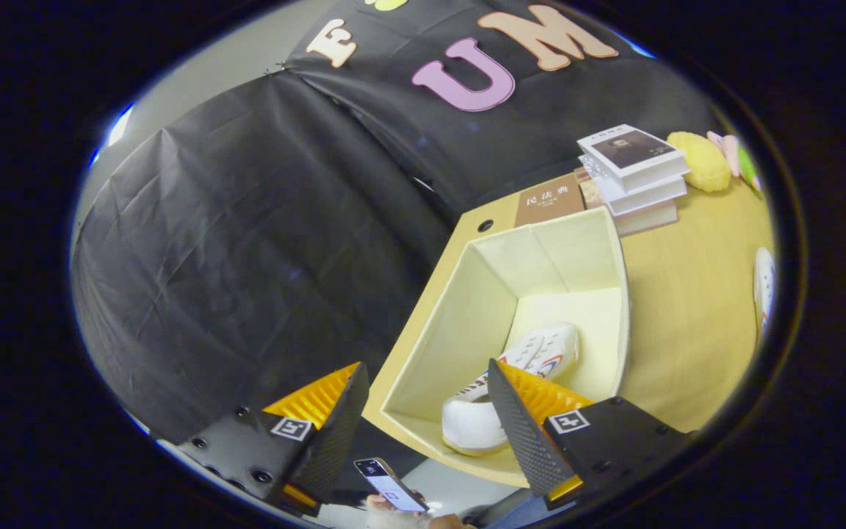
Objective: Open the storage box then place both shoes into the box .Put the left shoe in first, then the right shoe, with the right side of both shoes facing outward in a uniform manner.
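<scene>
A pale cream storage box (423,330) stands open on the wooden table, just ahead of my fingers. Inside it a white shoe (511,382) with dark side stripes lies on the box floor, partly behind my right finger. A second white shoe (763,290) lies on the table far to the right of the box. My gripper (423,419) is open and holds nothing. It hovers tilted above the box's near corner, with the left finger (335,433) outside the box over the table's edge and the right finger (522,433) over the box's near wall.
A stack of books (632,176) sits beyond the box, with a yellow plush toy (698,162) to its right. A brown book (548,202) lies flat behind the box. A hand holds a phone (390,485) below the table edge. Black cloth walls the booth.
</scene>
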A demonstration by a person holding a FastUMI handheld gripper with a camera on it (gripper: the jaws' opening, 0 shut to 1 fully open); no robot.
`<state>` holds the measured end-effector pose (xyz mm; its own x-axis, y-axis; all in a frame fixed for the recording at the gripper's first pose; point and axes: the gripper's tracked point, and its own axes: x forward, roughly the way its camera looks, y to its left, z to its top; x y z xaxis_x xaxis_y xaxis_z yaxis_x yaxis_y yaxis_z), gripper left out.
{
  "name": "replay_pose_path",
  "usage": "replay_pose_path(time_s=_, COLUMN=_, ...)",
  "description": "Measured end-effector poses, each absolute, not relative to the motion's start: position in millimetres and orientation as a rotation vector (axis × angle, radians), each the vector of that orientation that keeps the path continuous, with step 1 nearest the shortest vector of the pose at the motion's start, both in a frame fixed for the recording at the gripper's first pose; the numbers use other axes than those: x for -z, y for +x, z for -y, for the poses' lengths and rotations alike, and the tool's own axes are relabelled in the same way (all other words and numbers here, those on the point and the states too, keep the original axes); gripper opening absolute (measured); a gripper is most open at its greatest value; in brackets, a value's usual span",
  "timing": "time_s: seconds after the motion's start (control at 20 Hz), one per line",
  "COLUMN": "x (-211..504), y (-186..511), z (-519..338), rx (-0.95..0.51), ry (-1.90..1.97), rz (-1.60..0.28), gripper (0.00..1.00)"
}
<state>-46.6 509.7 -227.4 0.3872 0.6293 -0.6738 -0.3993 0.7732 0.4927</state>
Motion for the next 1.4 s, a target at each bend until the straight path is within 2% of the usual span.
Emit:
replay_pose_path(time_s=0.35, x=185.6, y=-39.6, z=-462.6, rx=-0.681, ry=0.220, rz=-0.826, gripper=1.00)
replay_pose_path(time_s=0.85, x=147.8, y=-25.6, z=-301.0, rx=-0.478, ry=0.012, rz=-0.577, gripper=1.00)
replay_pose_path(time_s=1.4, x=212.8, y=-8.4, z=-144.5, rx=-0.171, ry=-0.085, rz=-0.671, gripper=1.00)
